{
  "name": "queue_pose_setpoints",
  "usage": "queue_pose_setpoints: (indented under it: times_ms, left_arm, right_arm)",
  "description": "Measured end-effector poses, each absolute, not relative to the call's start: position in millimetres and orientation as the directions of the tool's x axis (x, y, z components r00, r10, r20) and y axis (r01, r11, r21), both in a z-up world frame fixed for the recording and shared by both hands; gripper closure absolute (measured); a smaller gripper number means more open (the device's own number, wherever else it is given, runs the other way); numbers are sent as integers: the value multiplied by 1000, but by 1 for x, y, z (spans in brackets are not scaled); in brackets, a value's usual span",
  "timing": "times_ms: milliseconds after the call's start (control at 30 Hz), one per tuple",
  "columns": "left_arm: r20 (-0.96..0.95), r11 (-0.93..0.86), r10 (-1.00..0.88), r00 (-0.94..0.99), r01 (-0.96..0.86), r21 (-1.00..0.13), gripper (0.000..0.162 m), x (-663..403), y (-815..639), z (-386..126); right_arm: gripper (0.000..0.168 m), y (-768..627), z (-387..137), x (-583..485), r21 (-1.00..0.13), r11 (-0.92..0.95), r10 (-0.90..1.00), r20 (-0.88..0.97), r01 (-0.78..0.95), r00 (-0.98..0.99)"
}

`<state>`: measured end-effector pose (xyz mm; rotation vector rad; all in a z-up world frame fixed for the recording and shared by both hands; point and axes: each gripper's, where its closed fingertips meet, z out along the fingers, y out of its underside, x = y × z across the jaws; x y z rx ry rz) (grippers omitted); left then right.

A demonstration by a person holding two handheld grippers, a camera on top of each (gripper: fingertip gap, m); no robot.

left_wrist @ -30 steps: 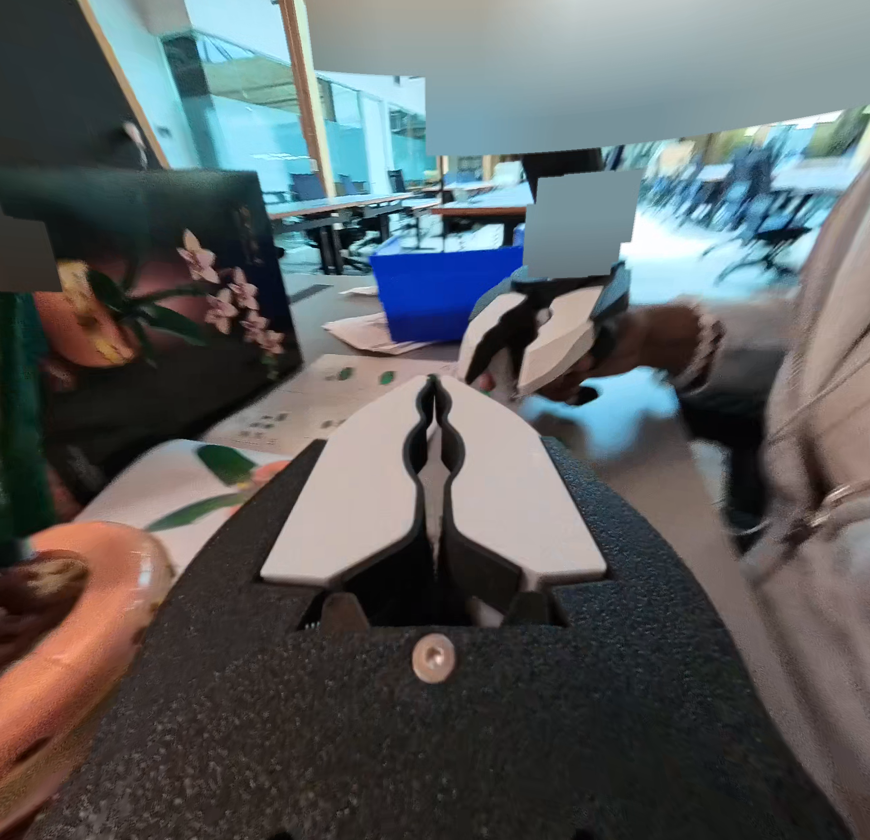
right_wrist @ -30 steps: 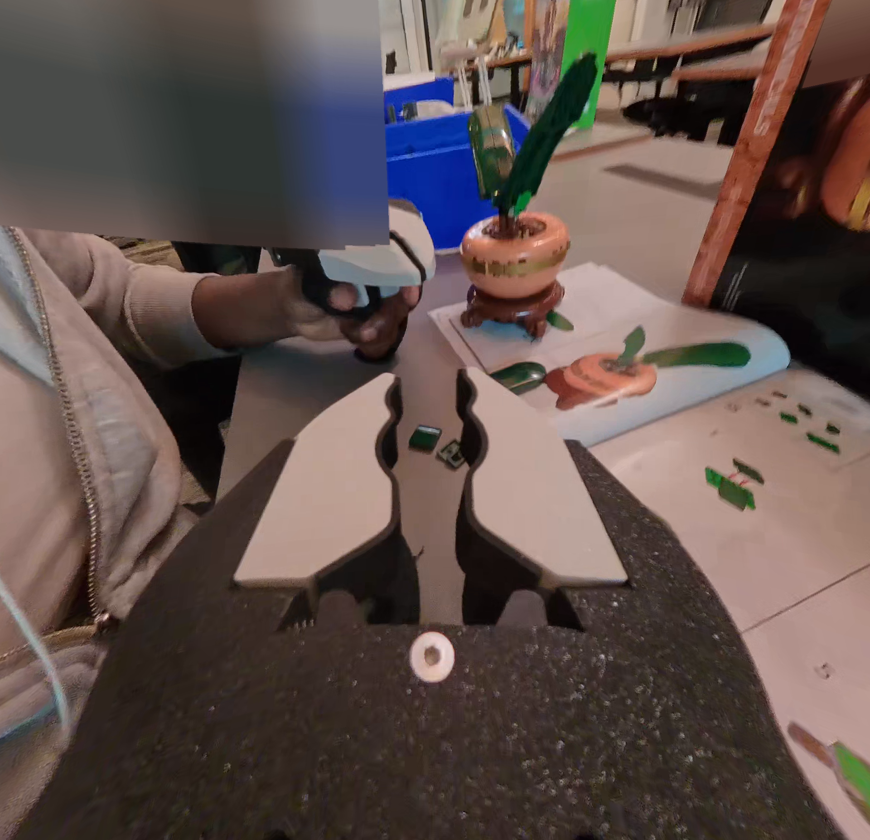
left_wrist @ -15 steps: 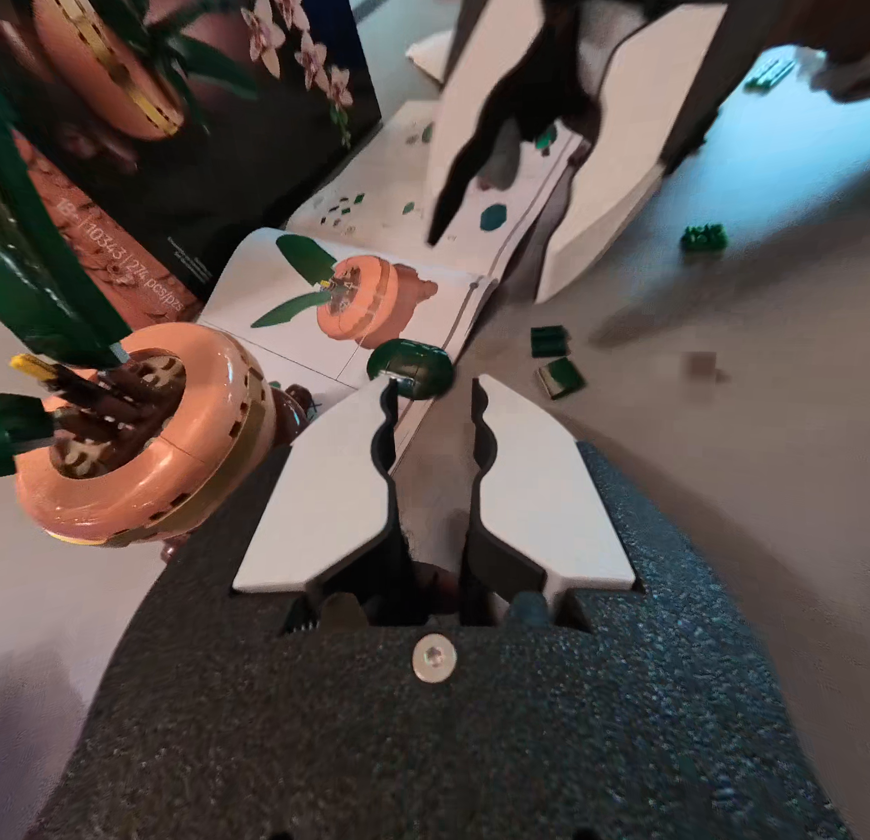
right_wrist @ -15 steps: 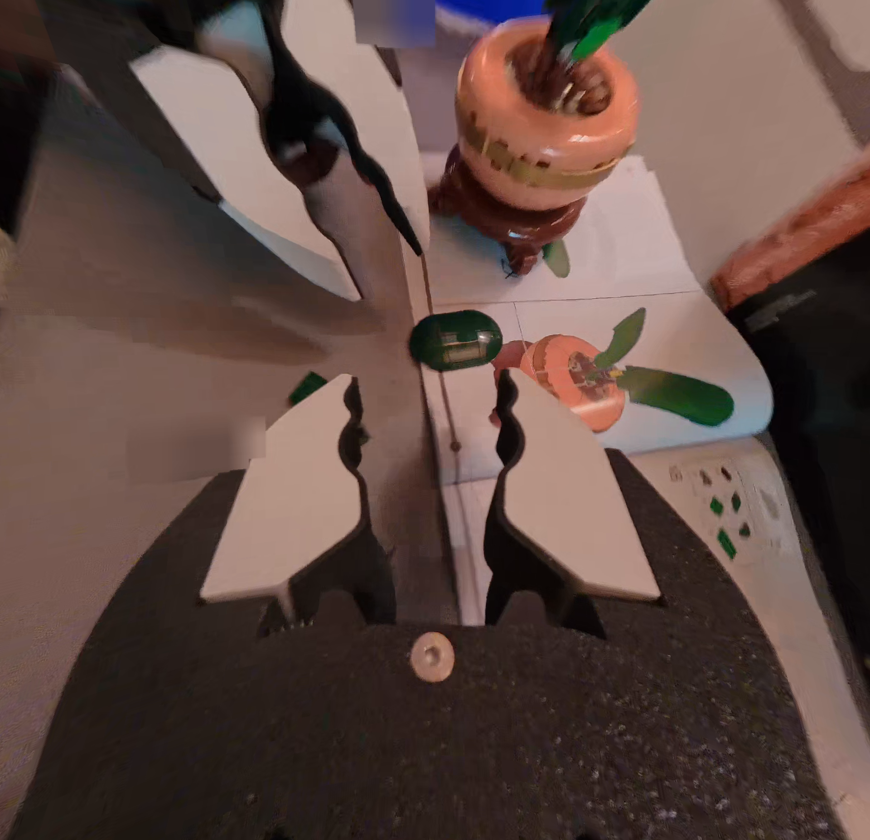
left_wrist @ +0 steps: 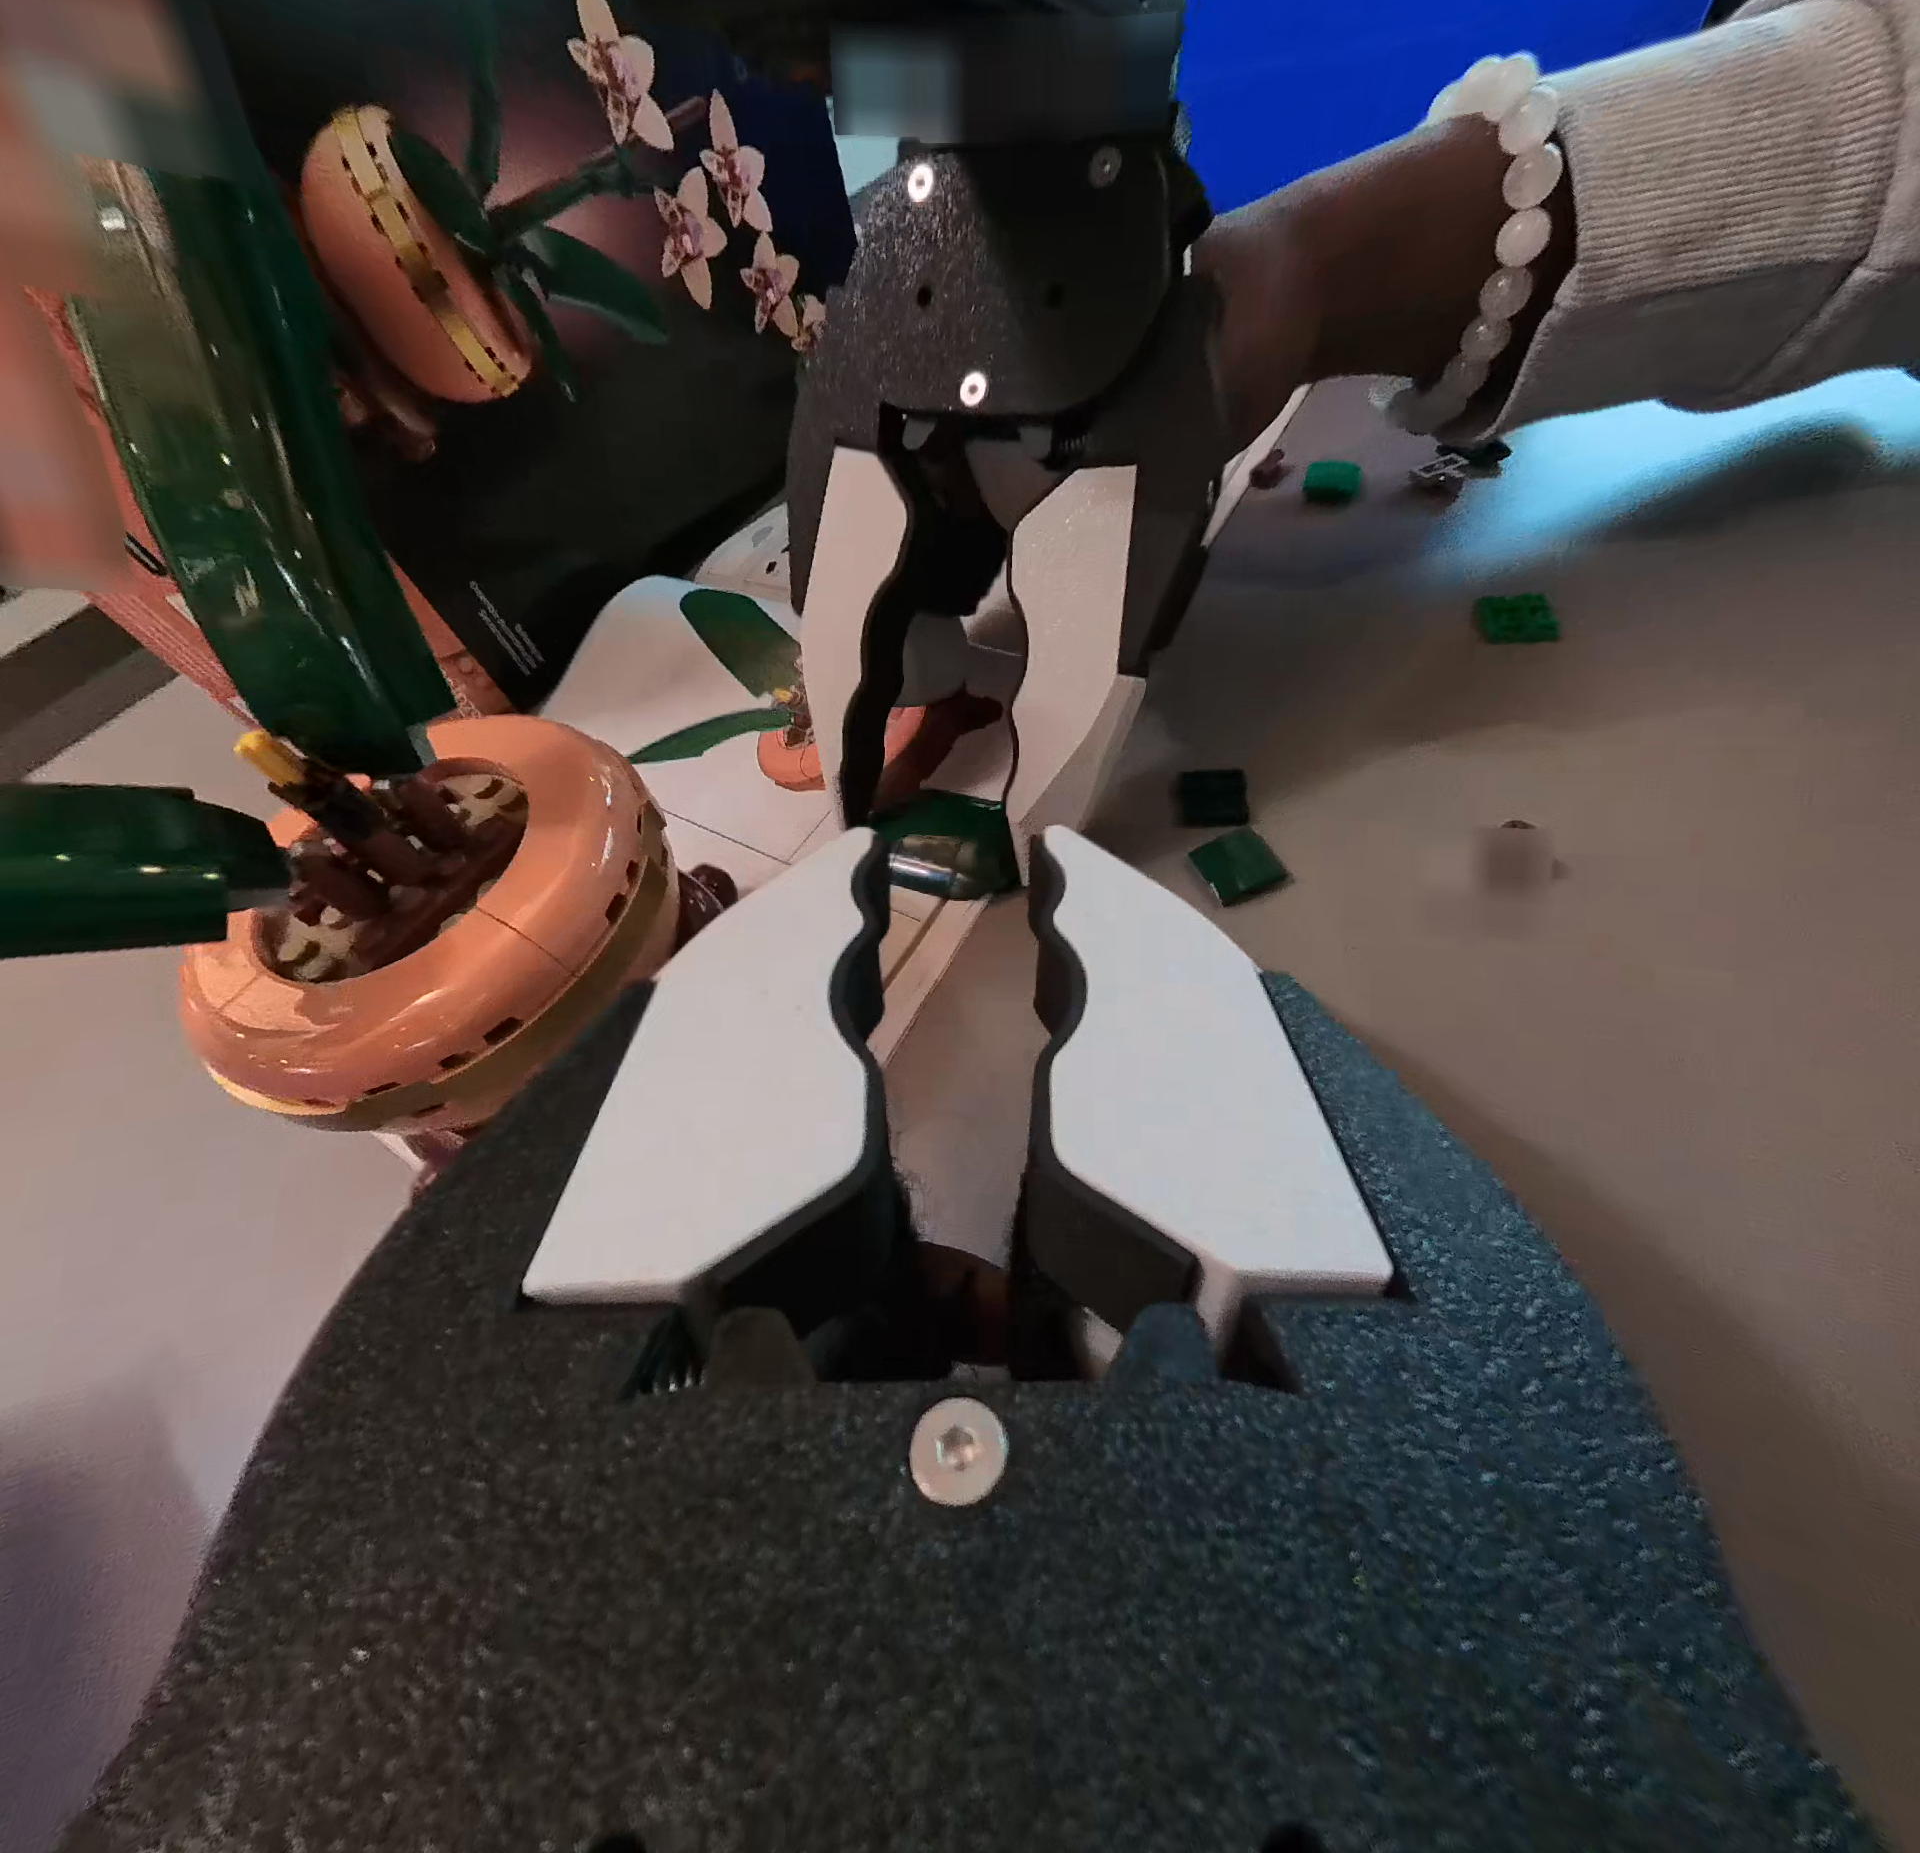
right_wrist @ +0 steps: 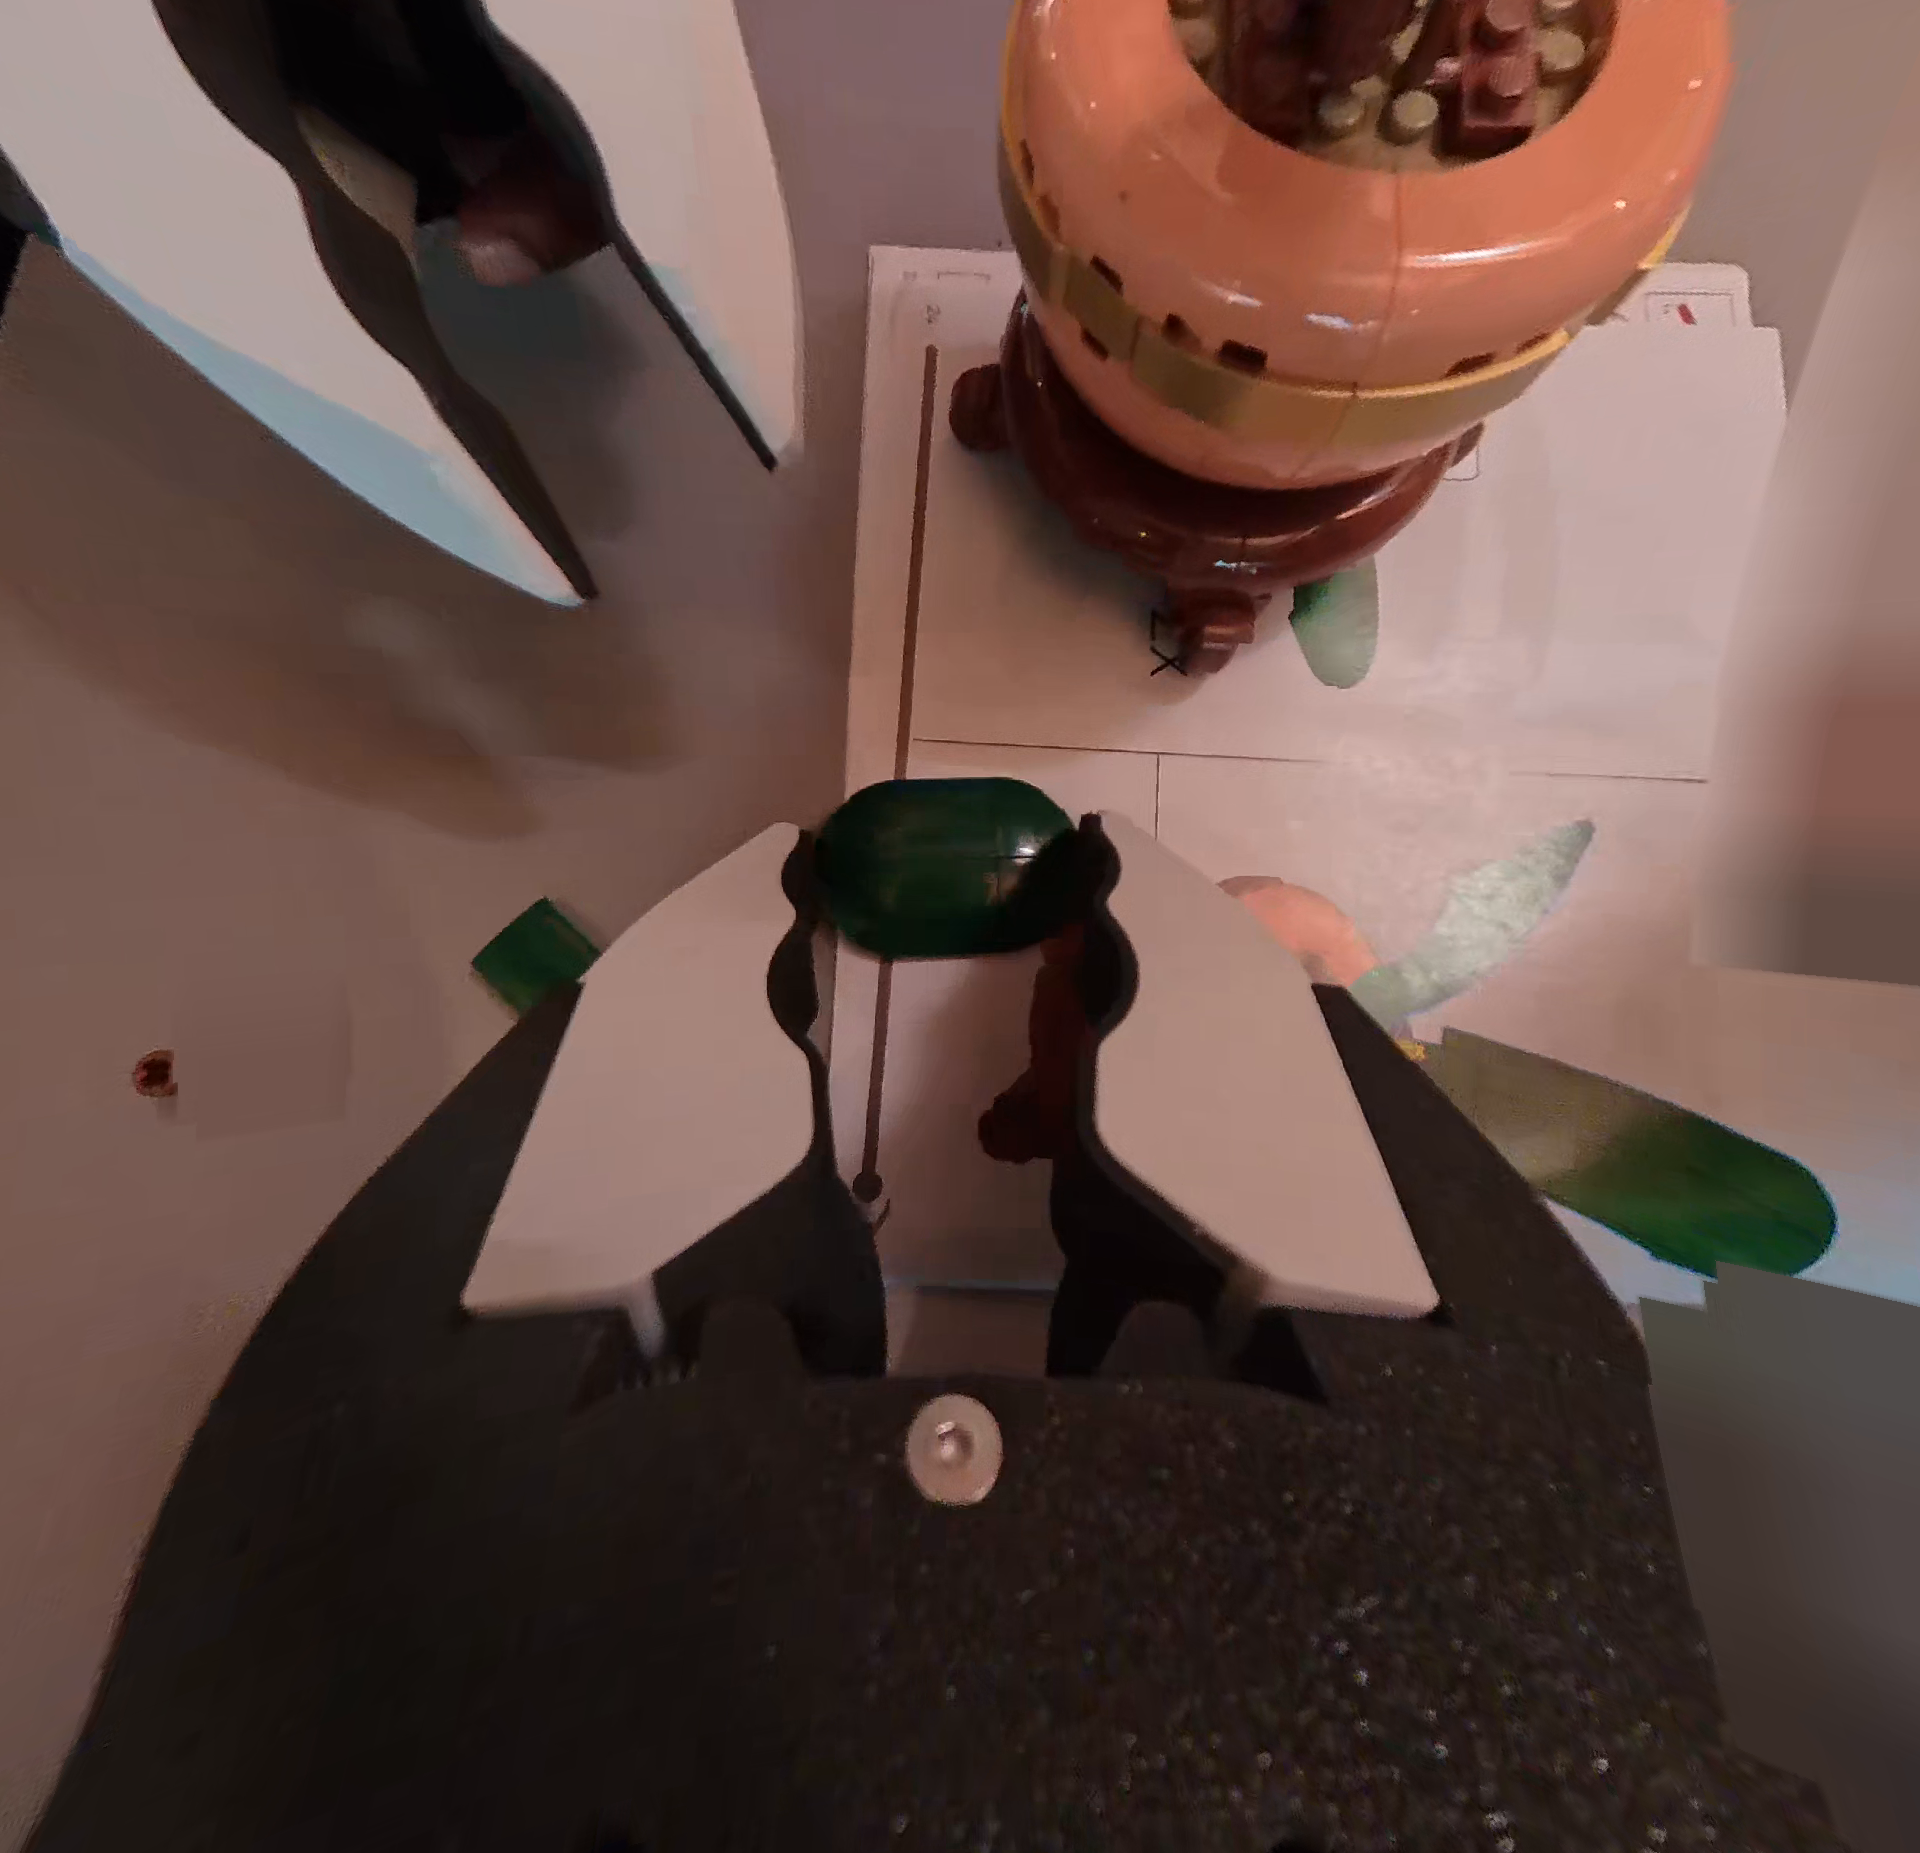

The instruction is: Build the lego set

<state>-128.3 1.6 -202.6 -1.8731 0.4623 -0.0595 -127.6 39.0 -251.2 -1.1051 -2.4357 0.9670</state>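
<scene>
The dark green leaf piece (right_wrist: 940, 884) is lying on the instruction booklet (right_wrist: 1351, 723), near the pot (right_wrist: 1351, 193). It's straddled by the spread right gripper (right_wrist: 940, 847), not yet pinched. Left gripper (left_wrist: 951, 847) is spread too, empty. Probably light, rigid, glossy-slippery, so best grabbed across the 2 long edges.

We see a pale grey worktop (left_wrist: 1558, 1024) running under everything, and at the far edge of the left wrist view a blue bin (left_wrist: 1455, 68) stands behind the arm. A beige ribbed sleeve (left_wrist: 1745, 193) reaches in from the right, with a bracelet of white beads (left_wrist: 1507, 245) at the wrist (the beads look smooth and round).
</scene>
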Motion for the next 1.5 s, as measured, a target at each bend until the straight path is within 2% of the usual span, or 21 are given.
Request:
queue_pose_setpoints:
  times_ms: [67,100,133,200,267,333,400,500,667,833,933,1100,1167,1233,1300,1400,1500]
  left_arm:
    - [-243,-221,-346,906,-331,-918,134,-128,1,-199]
    - [-285,-182,-352,891,-364,-913,133,-126,1,-197]
    - [-334,-136,-363,870,-404,-905,131,-124,0,-194]
    - [-446,-38,-370,815,-493,-869,131,-118,-1,-190]
    - [-515,-32,-360,778,-562,-827,130,-119,1,-193]
    - [-561,-99,-383,734,-637,-765,129,-123,3,-206]
    - [-594,-126,-367,716,-671,-731,130,-128,5,-212]
    - [-553,-97,-387,738,-629,-771,133,-121,7,-212]
    - [-534,-80,-377,757,-601,-795,134,-122,7,-206]
    - [-528,-59,-361,769,-584,-809,135,-124,5,-202]
    - [-537,-46,-350,768,-586,-809,136,-125,4,-200]
    - [-579,-40,-316,752,-620,-783,135,-129,3,-200]
    - [-587,-38,-299,752,-624,-780,134,-131,3,-199]
    - [-590,-12,-279,758,-617,-787,132,-132,2,-194]
    - [-611,72,-282,740,-619,-782,129,-125,-1,-183]
    - [-654,252,-323,684,-604,-756,124,-101,-14,-154]
    - [-611,237,-461,644,-574,-784,123,-84,-16,-146]
  right_arm:
    - [122,36,-245,-125,-728,403,760,-72,555,-646]
    - [146,31,-236,-122,-763,346,742,-133,546,-657]
    - [150,25,-223,-120,-808,247,720,-216,535,-659]
    - [151,18,-194,-115,-846,20,646,-395,532,-653]
    - [140,25,-192,-111,-822,-38,635,-459,568,-622]
    - [131,35,-204,-108,-824,51,702,-372,564,-607]
    - [113,36,-211,-107,-830,160,740,-258,534,-621]
    - [95,40,-230,-112,-752,415,730,-59,511,-681]
    - [107,48,-236,-124,-631,664,515,-5,402,-857]
    - [104,47,-247,-131,-563,739,407,-62,369,-911]
    - [120,48,-253,-133,-557,763,393,-4,329,-919]
    - [121,46,-253,-129,-627,694,438,-23,354,-899]
    - [121,41,-246,-126,-696,606,466,-81,384,-881]
    - [121,29,-222,-123,-803,425,469,-200,419,-860]
    - [121,14,-188,-110,-852,177,366,-408,493,-837]
    - [121,5,-157,-93,-753,-54,130,-656,655,-743]
    - [121,-4,-156,-77,-735,-26,67,-678,678,-732]
